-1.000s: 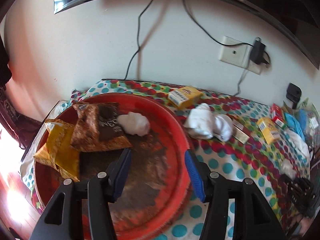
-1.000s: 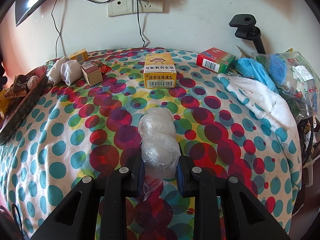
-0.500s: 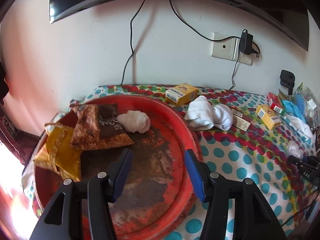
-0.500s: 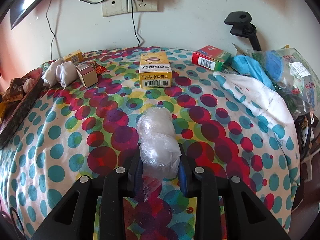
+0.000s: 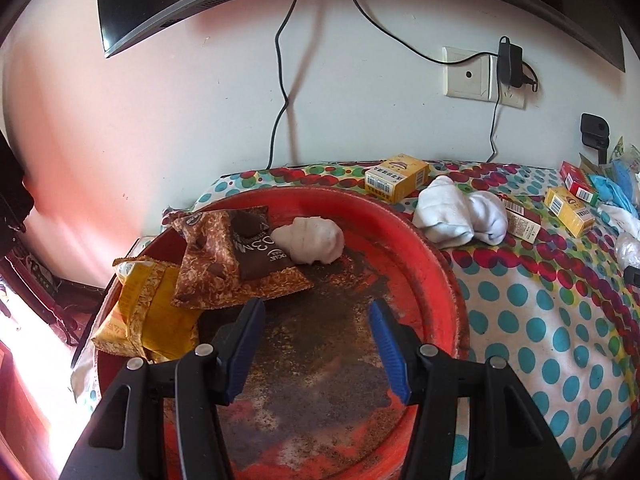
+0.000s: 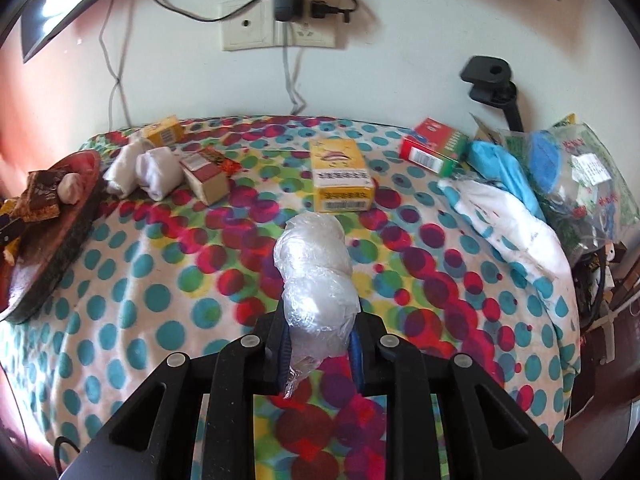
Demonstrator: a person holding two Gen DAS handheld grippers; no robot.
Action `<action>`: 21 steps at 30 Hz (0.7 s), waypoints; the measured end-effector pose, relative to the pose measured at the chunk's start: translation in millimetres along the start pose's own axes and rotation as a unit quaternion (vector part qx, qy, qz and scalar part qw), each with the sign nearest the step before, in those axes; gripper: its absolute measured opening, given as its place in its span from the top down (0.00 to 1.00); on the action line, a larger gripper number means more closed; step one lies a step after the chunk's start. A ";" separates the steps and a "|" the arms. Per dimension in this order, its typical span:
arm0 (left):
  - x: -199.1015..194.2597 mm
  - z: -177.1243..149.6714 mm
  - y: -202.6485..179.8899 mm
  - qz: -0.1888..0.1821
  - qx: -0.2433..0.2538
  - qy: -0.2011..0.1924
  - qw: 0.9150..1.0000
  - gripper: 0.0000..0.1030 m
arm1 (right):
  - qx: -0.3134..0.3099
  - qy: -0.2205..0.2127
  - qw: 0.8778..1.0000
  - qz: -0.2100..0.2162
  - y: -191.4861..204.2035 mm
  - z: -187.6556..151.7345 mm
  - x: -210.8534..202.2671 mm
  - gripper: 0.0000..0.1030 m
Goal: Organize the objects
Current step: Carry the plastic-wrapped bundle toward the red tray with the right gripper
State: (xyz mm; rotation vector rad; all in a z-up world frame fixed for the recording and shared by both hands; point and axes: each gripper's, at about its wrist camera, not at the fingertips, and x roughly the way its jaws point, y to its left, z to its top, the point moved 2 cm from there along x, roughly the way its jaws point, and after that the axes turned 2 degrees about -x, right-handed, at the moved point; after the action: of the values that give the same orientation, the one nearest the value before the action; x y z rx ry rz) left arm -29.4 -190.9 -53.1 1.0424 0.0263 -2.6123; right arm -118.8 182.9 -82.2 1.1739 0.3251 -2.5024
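L gripper hangs over the worn red tray w/ jaws apart, nothing btwn the blue pads, only the tray's dark scuffed floor behind them. In the tray, from L gripper's view: yellow snack packet at 9 o'clock, brown snack packet overlapping it at 11, small white wad touching that packet's right edge at 12. Past the tray rim at 1 o'clock, on the polka-dot cloth: yellow box near the wall, rolled white socks just beside it, brown carton touching the socks, then second yellow box and red box at 2. R gripper has just been closing; its jaws are clamped on the clear plastic-wrapped bundle, which sticks out fwd at 12 o'clock, crinkled tail hanging below the pads. In the right wrist view the bundle appears clear of the cloth, though contact can't be ruled out; tray sits far at 9–10 o'clock, well apart. Blue cloth and clear bag of items crowd the 2 o'clock edge; wall socket w/ charger at 12.
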 end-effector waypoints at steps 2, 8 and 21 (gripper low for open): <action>0.6 0.3 4.7 0.000 -0.004 0.003 1.000 0.46 | -0.011 -0.002 1.000 0.011 10.1 4.9 -4.7 0.79; 2.5 1.0 21.6 0.003 -0.028 0.006 1.000 0.46 | -0.028 -0.013 0.997 0.064 50.4 19.1 -18.8 0.78; 4.4 2.0 58.2 0.019 -0.063 0.007 0.998 0.46 | -0.111 -0.019 0.980 0.162 191.0 43.9 -33.2 0.77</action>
State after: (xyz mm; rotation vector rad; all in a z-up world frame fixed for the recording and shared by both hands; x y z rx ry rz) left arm -15.8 -247.6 -48.6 1.0075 0.1700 -2.5332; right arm -51.1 1.0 -39.4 0.9996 0.3593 -2.1428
